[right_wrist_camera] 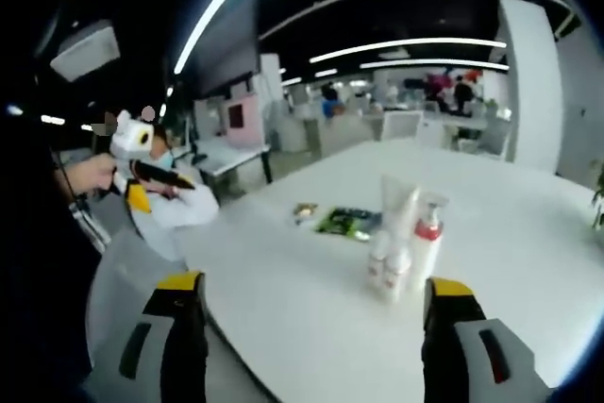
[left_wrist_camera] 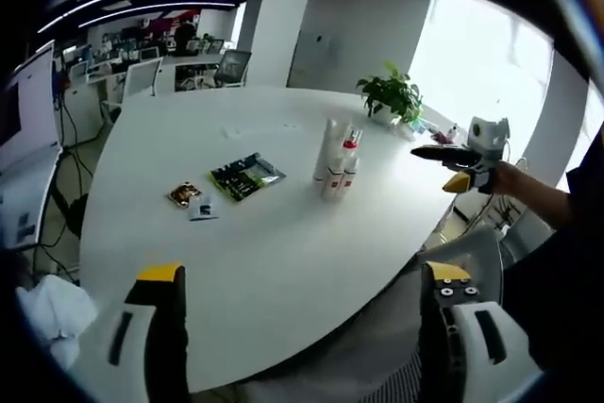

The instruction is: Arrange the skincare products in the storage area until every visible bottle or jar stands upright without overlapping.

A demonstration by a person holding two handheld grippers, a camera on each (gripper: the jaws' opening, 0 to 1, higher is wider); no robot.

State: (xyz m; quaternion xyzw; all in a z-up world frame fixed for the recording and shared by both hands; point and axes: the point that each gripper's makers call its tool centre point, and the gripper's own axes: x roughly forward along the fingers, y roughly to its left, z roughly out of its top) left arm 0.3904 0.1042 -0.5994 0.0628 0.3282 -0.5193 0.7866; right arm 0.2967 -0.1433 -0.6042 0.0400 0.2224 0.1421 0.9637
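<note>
Several skincare products (left_wrist_camera: 338, 165) stand upright in a tight cluster on the white round table (left_wrist_camera: 283, 261): a tall white tube, a bottle with a red pump top and small white bottles with red labels. In the right gripper view the same cluster (right_wrist_camera: 401, 244) rises just ahead of my right jaw. My left gripper (left_wrist_camera: 307, 285) is open and empty over the near table edge, well short of the cluster. My right gripper (right_wrist_camera: 316, 294) is open and empty too. The right gripper (left_wrist_camera: 444, 167), held by a hand, hovers right of the cluster. The left gripper (right_wrist_camera: 156, 188) shows far left, off the table.
A green packet (left_wrist_camera: 245, 176), a small brown packet (left_wrist_camera: 184, 195) and a small sachet (left_wrist_camera: 203, 209) lie left of the cluster. A potted plant (left_wrist_camera: 392, 96) stands at the far edge. A grey chair (left_wrist_camera: 377, 346) sits at the near edge. Office desks stand beyond.
</note>
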